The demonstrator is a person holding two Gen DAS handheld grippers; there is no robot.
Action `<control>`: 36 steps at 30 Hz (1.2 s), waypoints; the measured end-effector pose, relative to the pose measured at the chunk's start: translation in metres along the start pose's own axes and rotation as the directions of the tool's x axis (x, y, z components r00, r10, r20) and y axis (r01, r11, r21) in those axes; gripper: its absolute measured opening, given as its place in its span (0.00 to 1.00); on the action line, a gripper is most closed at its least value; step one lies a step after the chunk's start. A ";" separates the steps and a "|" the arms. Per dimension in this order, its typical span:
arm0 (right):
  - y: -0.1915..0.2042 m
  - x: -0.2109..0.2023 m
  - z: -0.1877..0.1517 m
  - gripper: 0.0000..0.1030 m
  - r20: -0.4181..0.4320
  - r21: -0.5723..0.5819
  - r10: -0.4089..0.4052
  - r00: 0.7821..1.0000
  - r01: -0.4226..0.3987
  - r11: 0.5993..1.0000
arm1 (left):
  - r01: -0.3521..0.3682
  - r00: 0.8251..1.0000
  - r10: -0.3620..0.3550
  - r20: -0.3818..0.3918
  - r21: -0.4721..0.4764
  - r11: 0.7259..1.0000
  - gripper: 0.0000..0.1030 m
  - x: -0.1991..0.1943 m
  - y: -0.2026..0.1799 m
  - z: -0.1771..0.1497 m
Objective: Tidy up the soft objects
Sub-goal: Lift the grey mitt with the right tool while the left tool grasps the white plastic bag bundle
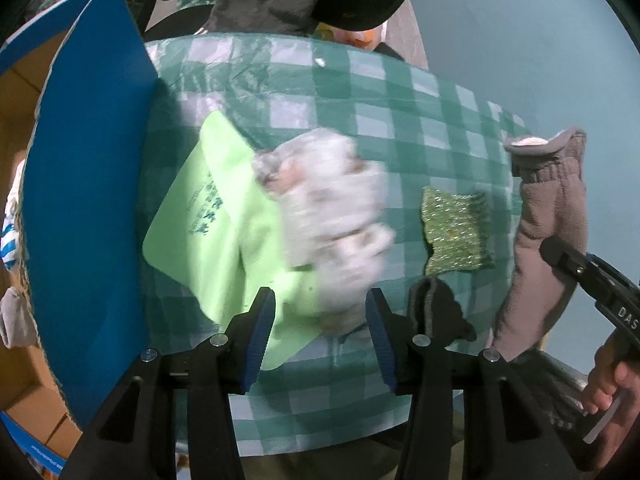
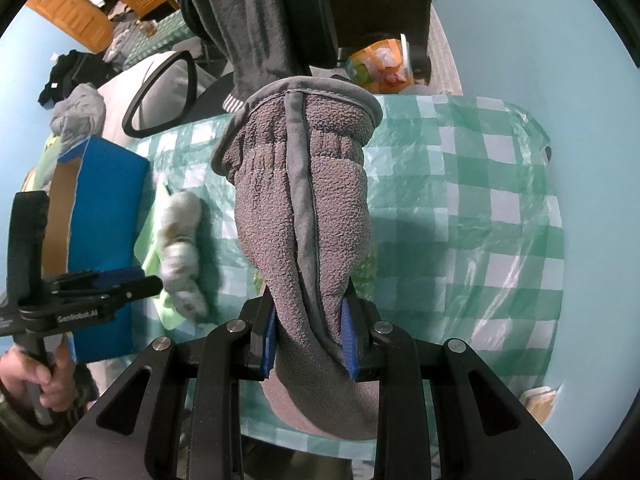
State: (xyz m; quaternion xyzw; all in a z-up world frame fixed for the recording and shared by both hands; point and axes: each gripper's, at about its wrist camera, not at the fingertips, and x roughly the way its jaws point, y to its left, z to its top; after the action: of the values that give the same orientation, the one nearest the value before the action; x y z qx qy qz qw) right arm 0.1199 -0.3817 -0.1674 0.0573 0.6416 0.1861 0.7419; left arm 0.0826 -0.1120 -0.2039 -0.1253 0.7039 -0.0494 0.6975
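A blurred white fluffy soft thing [image 1: 332, 208] lies on a light green cloth [image 1: 216, 220] on the checked table. Its lower end reaches between the blue pads of my left gripper [image 1: 320, 336], which stands open just above it without pressing on it. My right gripper [image 2: 308, 328] is shut on a grey fleece mitten [image 2: 300, 208], which hangs above the table with its cuff away from the camera. The left wrist view shows the mitten [image 1: 548, 216] at the right, held by the right gripper [image 1: 560, 252]. A glittery green sponge [image 1: 456, 232] lies between the two.
A blue cardboard box [image 1: 92, 200] stands open at the table's left edge, with a striped thing and a pale sock inside. A dark grey soft item [image 1: 436, 308] lies by my left gripper's right finger. A chair and a person in dark clothing are beyond the far edge of the table [image 2: 480, 168].
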 end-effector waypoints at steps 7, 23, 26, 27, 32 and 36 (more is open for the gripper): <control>0.001 0.003 -0.003 0.24 -0.005 0.015 0.000 1.000 0.001 1.000 | -0.017 1.000 0.017 -0.010 -0.001 1.000 0.48 0.002 0.000 -0.003; -0.009 -0.001 -0.005 0.24 0.003 0.032 -0.004 1.000 0.004 0.999 | -0.018 0.999 0.019 -0.026 0.030 0.999 0.61 0.015 -0.038 0.024; -0.013 -0.002 -0.004 0.24 0.005 0.038 -0.004 1.000 0.004 0.999 | -0.029 0.999 0.030 -0.036 0.026 0.999 0.62 0.021 -0.042 0.029; -0.014 -0.003 -0.004 0.24 0.005 0.040 -0.004 1.000 0.004 0.999 | -0.036 0.999 0.037 -0.038 0.028 0.999 0.62 0.023 -0.044 0.031; -0.020 -0.005 -0.004 0.24 0.007 0.050 -0.004 1.000 0.004 0.999 | -0.073 0.996 0.075 -0.057 0.040 0.997 0.68 0.036 -0.052 0.038; -0.025 -0.006 -0.004 0.24 0.008 0.058 -0.004 1.000 0.004 0.998 | -0.092 0.994 0.095 -0.061 0.050 0.995 0.68 0.042 -0.055 0.038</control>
State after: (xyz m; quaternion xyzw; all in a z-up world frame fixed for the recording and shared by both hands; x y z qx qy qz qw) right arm 0.1201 -0.4077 -0.1706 0.0781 0.6438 0.1659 0.7429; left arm 0.1265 -0.1714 -0.2323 -0.0741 0.7293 -0.0374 0.6791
